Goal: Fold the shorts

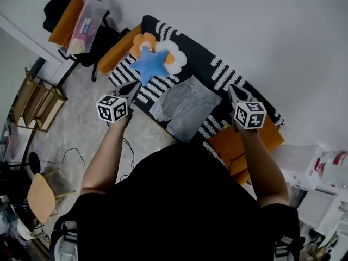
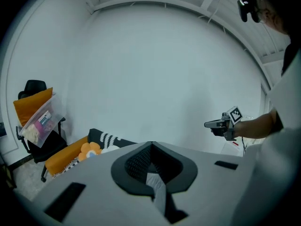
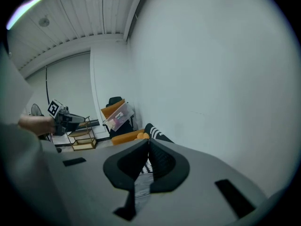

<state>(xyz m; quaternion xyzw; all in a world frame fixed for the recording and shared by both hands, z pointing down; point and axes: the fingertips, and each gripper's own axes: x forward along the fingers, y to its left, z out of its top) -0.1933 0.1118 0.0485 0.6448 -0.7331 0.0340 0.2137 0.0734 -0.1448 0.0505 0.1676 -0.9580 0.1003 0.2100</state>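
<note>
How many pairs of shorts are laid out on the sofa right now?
1: grey shorts spread flat on the striped cover, beside the star cushion. More could be hidden behind the person's body.

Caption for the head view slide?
Left gripper and right gripper, both shut, flank grey shorts lying on striped blanket.

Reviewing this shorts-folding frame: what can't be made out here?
Shorts: the head view is too small to tell the waistband from the legs. The left gripper and right gripper largely block them in their own views.
Sofa: the near edge is hidden under the person in the head view.
Box: its contents are too small to tell in the head view.
</note>
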